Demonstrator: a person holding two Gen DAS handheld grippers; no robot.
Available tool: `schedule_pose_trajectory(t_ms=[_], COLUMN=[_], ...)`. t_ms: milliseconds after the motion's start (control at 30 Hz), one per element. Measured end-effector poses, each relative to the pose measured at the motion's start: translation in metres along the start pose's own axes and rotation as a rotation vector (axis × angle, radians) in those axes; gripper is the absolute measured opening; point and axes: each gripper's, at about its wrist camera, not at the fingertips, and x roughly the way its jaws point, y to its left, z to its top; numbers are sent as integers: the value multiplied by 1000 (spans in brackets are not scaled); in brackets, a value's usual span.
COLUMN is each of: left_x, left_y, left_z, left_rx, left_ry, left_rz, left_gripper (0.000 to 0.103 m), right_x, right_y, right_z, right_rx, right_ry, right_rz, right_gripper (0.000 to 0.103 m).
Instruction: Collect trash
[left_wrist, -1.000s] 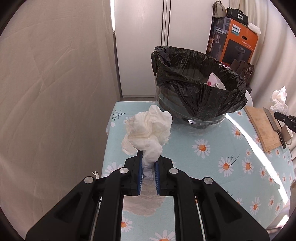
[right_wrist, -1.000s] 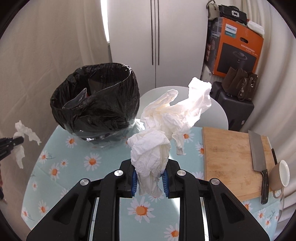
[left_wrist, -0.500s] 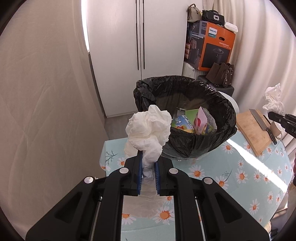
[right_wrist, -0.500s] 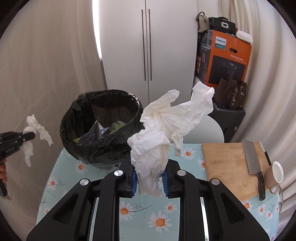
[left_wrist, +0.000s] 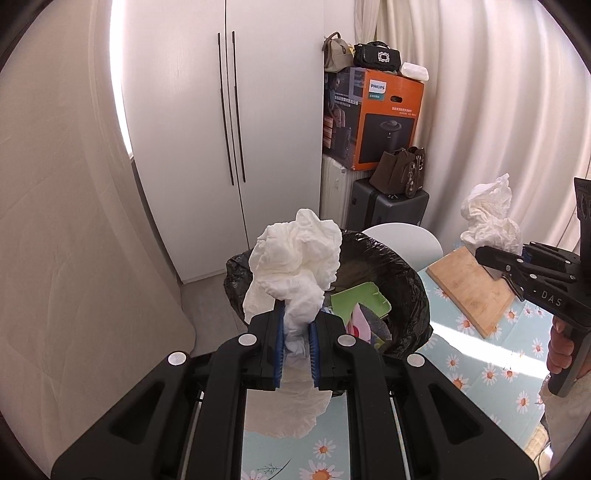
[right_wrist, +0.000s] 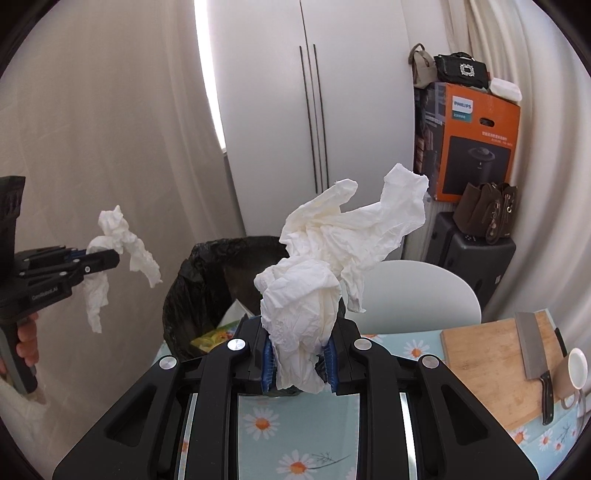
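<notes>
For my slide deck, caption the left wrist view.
Left gripper holds crumpled tissue above black-lined trash bin.

The left claw (left_wrist: 297, 343) squeezes a big white tissue wad (left_wrist: 295, 269) right above the black trash bag (left_wrist: 413, 288). At 3 o'clock, the right claw (left_wrist: 491, 254) pinches another crumpled tissue (left_wrist: 487, 218) over the wooden board (left_wrist: 469, 291) on the daisy tabletop (left_wrist: 469, 373).

Black left gripper (left_wrist: 295, 356), blue-padded fingers (left_wrist: 279, 354), silver screws.
</notes>
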Motion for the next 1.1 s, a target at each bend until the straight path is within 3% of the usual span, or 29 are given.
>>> schedule_pose_trajectory(t_ms=[200,300,500,567,733,767,800,867,900,1033,1100], left_x=[13,28,67,78,91,91,91,88,87,75,70], left_y=[-6,-10,-4,-1,11,12,13,16,18,28,31], left_z=[20,24,20,16,-3,-7,-10,-14,-15,-20,-24], left_rx=[-32,-21,-89,-116,-182,-183,-180,-179,-188,-231,-248], left_ry=[-61,-53,-47,-60,-104,-112,-116,-128,-132,-166,-174], left_rz=[-116,-100,-145,-173,-161,-148,-133,-102,-82,-46,-13], left_gripper=[12,12,12,12,17,20,30,53,72,91,95], right_x=[14,26,62,75,101,104,106,110,111,111,110], right_y=[6,6,5,6,5,5,5,3,3,4,1], right_z=[15,21,23,22,14,11,10,8,7,1,-3], right_rx=[25,37,71,67,46,31,18,17,14,-58,-72], right_ry=[-33,-46,-45,-34,15,21,26,34,40,48,54], right_rz=[111,165,291,301,306,288,278,274,271,226,221], right_gripper=[20,21,21,23,31,38,43,63,64,78,83])
